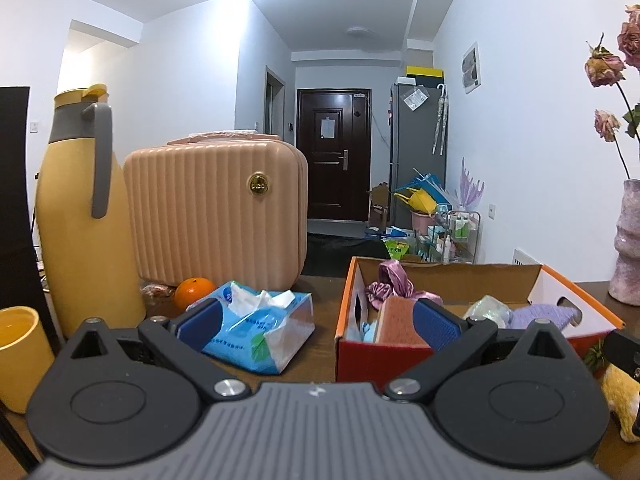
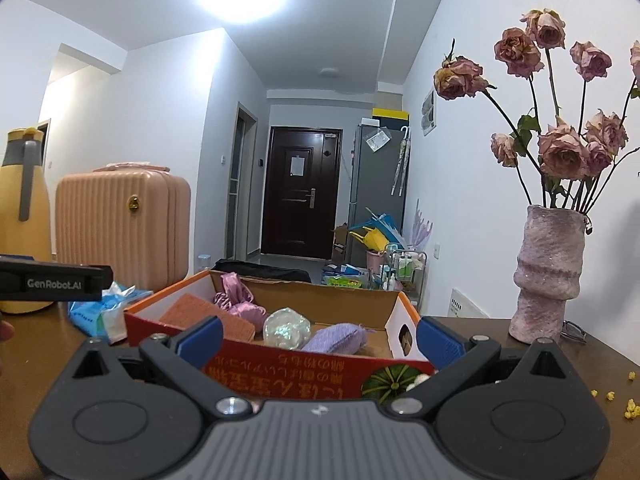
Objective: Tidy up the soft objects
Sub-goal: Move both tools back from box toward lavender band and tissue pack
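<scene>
Currently both claws gape wide and empty: left gripper (image 1: 318, 322), right gripper (image 2: 318, 340). Sponge (image 2: 208, 314), purple pouch (image 2: 334, 338) lie inside cardboard box (image 2: 280, 376); tissue pack (image 1: 260, 326) just left of box.

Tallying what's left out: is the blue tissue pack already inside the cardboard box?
No, the blue tissue pack lies on the table left of the cardboard box.

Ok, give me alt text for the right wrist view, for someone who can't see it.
The open right gripper faces an open cardboard box holding an orange sponge, pink fabric, an iridescent ball and a purple knit piece. A vase of dried roses stands right.
</scene>
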{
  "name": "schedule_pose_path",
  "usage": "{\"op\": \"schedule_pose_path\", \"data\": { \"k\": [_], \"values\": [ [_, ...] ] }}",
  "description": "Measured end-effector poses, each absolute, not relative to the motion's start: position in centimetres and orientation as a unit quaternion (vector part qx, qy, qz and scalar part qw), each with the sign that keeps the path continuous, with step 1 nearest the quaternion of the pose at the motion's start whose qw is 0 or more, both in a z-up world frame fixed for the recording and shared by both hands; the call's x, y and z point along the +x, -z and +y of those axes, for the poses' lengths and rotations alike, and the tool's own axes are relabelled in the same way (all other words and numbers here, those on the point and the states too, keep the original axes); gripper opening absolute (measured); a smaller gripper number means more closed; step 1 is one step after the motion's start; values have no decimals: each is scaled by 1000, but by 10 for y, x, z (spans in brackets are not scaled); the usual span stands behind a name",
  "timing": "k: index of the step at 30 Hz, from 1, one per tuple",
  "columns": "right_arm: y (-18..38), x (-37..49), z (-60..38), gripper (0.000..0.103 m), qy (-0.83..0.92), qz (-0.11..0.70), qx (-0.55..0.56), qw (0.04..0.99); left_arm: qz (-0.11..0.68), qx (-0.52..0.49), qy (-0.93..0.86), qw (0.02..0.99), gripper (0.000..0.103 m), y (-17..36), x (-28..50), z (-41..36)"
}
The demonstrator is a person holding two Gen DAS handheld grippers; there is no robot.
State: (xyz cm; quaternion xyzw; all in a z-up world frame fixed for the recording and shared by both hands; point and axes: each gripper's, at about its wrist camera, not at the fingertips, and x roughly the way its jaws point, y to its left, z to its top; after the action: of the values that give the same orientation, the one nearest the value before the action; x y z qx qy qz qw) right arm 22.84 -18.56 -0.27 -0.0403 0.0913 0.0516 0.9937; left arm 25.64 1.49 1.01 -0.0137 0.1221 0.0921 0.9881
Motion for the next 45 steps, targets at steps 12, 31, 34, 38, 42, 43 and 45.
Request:
{"op": "schedule_pose_path", "data": {
  "k": [12,31,34,38,42,43,45],
  "values": [
    [6,192,-191,103,-58,95,-44,993,129,-3,-77,989,103,-6,214,16],
    [13,155,-197,103,-69,110,-49,990,149,-10,-58,987,103,-2,168,27],
    [13,150,-197,103,-71,111,-50,990,153,-12,-57,987,103,-2,163,30],
    [14,147,-199,103,-71,113,-51,990,160,-13,-56,985,103,0,159,35],
    [14,146,-201,103,-74,116,-49,989,165,-15,-53,985,103,2,154,40],
    [14,146,-201,103,-75,118,-48,989,167,-16,-52,985,103,2,153,41],
    [15,146,-200,103,-77,120,-48,989,168,-17,-51,984,103,2,154,41]
  ]
}}
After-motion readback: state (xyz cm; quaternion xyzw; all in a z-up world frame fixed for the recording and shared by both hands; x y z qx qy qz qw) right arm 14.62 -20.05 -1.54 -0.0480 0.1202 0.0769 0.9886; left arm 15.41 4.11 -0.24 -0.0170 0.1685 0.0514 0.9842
